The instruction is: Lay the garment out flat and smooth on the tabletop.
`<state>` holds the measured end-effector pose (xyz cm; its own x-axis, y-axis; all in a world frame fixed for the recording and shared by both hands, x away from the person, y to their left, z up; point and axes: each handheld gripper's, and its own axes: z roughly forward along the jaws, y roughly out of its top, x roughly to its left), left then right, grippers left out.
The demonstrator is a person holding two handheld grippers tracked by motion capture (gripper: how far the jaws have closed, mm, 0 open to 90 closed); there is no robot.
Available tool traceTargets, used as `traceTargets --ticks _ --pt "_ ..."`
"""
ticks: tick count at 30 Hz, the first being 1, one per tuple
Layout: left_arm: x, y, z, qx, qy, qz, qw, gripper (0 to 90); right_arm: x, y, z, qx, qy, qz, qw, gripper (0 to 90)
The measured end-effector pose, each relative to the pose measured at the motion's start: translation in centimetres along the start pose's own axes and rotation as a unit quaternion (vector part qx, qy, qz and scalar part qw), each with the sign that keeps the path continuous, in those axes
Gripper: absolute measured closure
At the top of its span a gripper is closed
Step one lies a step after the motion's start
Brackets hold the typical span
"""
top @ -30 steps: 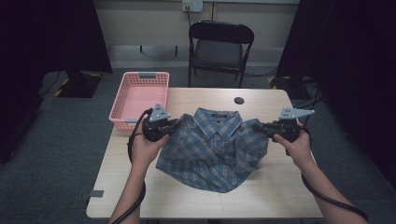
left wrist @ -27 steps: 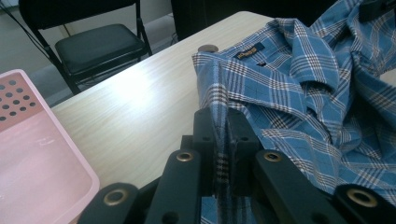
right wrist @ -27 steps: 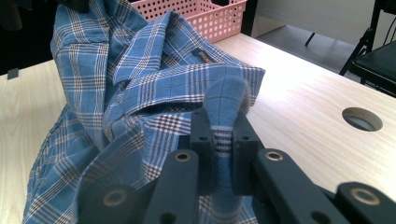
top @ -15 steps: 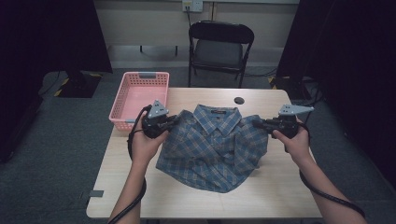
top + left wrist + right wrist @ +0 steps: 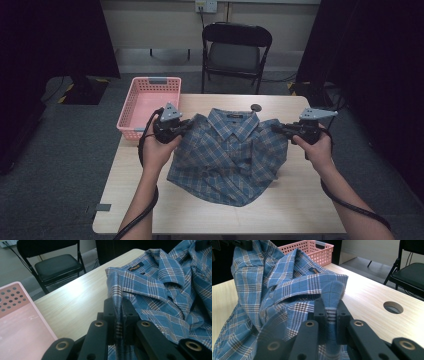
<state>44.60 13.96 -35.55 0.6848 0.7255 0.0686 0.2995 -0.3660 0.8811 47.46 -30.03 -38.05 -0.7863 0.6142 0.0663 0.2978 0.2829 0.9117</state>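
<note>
While seemingly empty, basket flanks shirt.

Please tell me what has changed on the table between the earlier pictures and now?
Almost nothing changed. The right tool drifted slightly inward along the table; the left tool kept its place. Both stay shut on the shoulders of the blue plaid shirt, nothing was let go. The pink basket and the chair stayed where they were.
</note>
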Motion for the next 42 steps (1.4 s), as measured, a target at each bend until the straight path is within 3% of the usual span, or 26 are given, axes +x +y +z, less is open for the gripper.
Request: traceTargets --ticks 17,31,42 --pt "0.6 1.2 0.6 -0.006 0.012 -0.005 0.9999 84.5 -0.6 1.5 0.6 0.012 -0.020 -0.005 0.9997 82.7" --pt "0.6 1.7 1.0 -0.004 0.022 0.004 0.9997 84.5 -0.9 1.9 0.9 0.016 -0.024 -0.003 0.9996 82.4" --pt "1.1 1.6 1.3 -0.006 0.026 -0.004 0.9996 84.5 -1.6 1.7 1.3 0.015 -0.027 0.007 0.9995 82.4"
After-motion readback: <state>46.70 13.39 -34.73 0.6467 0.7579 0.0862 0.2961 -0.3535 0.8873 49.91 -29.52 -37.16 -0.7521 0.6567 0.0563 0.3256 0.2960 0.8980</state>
